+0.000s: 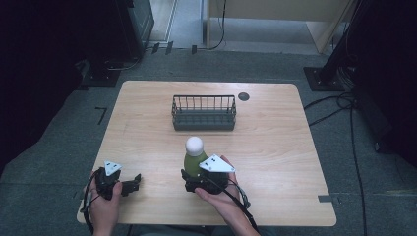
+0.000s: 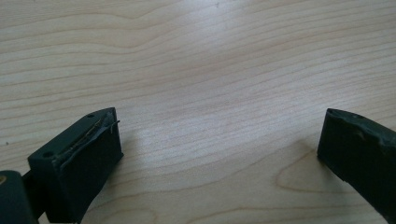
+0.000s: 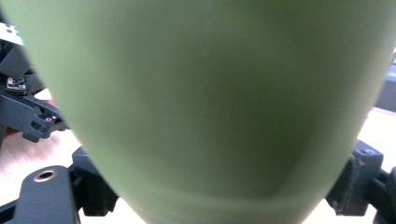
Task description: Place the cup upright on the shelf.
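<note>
While gripped: bottle [image 1: 194,156] nr table edge [image 1: 206,223]

I've got the table [image 1: 275,147] in front of me, and the wire basket [image 1: 203,113] sits at its far middle, with a small round cap [image 1: 243,96] set into the tabletop just to the right of it and a touch farther back. Nearer to me, in line with the basket, the bottle [image 1: 194,157] stands upright, well apart from the basket. My right gripper [image 1: 196,179] is right at the bottle's near side, jaws on either side of its base. My left gripper [image 1: 132,183] rests on the table near the near-left corner, well to the left of the bottle, jaws apart over bare tabletop
</note>
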The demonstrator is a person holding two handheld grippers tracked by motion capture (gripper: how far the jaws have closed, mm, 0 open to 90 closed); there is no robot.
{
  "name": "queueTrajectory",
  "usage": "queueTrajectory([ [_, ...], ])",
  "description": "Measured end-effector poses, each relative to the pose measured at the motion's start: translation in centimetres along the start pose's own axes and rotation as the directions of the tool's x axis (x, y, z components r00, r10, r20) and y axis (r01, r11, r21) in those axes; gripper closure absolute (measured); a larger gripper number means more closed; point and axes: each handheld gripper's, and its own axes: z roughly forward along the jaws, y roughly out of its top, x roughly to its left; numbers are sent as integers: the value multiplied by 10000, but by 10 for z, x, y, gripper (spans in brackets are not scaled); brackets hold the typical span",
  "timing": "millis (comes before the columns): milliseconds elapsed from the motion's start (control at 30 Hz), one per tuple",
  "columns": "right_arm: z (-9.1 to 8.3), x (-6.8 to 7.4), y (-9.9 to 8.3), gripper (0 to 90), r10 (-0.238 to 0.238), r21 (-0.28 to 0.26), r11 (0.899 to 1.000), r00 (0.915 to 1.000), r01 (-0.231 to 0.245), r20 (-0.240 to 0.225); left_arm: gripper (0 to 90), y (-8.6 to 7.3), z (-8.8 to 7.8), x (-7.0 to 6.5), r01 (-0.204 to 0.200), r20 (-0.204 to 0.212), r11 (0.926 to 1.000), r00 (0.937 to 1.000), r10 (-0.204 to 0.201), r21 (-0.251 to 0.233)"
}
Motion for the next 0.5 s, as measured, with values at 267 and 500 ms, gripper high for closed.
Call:
queueTrajectory([
  [267, -3, 0, 1, 192, -354, -119, 9993, 9991, 357, 245, 1, 0, 0, 0, 1, 3, 10000, 10000, -1, 2],
  [500, -5, -4, 7, 197, -400, -224, 9989, 9987, 407, 320, 1, 0, 0, 0, -4, 4, 10000, 10000, 4, 4],
])
